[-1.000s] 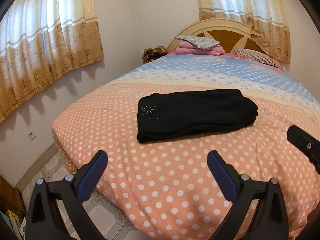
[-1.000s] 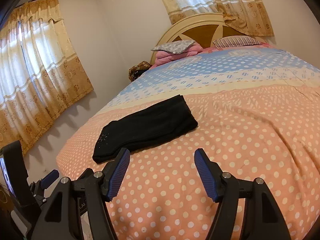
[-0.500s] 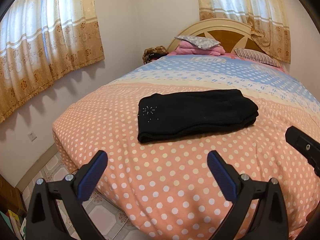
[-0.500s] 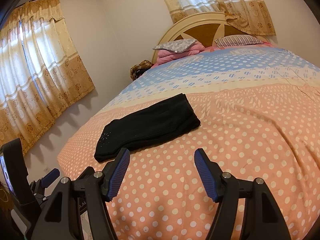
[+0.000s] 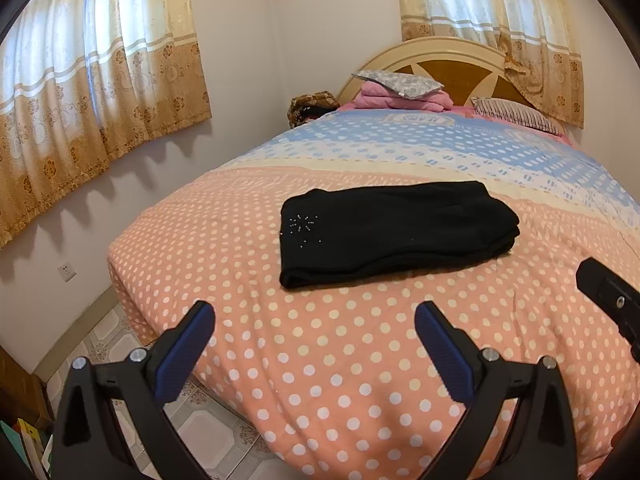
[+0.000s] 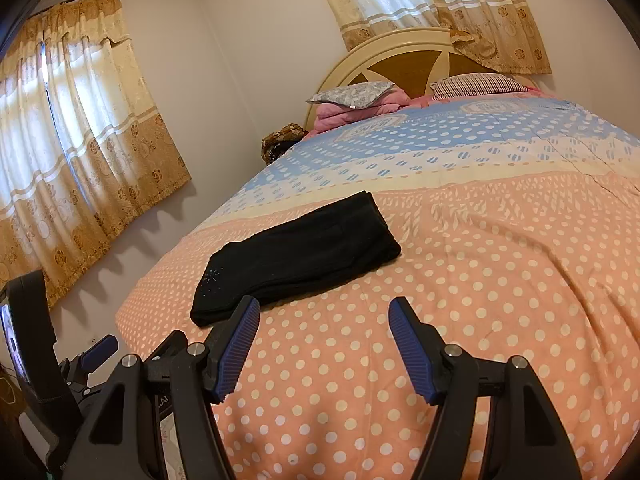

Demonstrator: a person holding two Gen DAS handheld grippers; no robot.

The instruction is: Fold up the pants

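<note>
Black fabric is your target: the pants (image 5: pixel 396 232) lie folded into a compact bundle on the polka-dot bedspread (image 5: pixel 340 360), ahead of and above both sets of fingertips, touching neither. Your left gripper (image 5: pixel 314 350) has its jaws spread wide with nothing between them, and the bundle sits almost straight ahead of it, slightly to its right. Your right gripper (image 6: pixel 322 344) is likewise spread and empty, and from there the pants (image 6: pixel 296 256) lie ahead and off to its left. The bundle's long axis runs across your left gripper's line of sight, from the end with the small sparkly motif (image 5: pixel 303 226) on its left to the rounded fold on its right. By this reading the fold looks close to finished; if 1 more fold is wanted, your left gripper seems the squarer, nearer one to the motif end.
</note>
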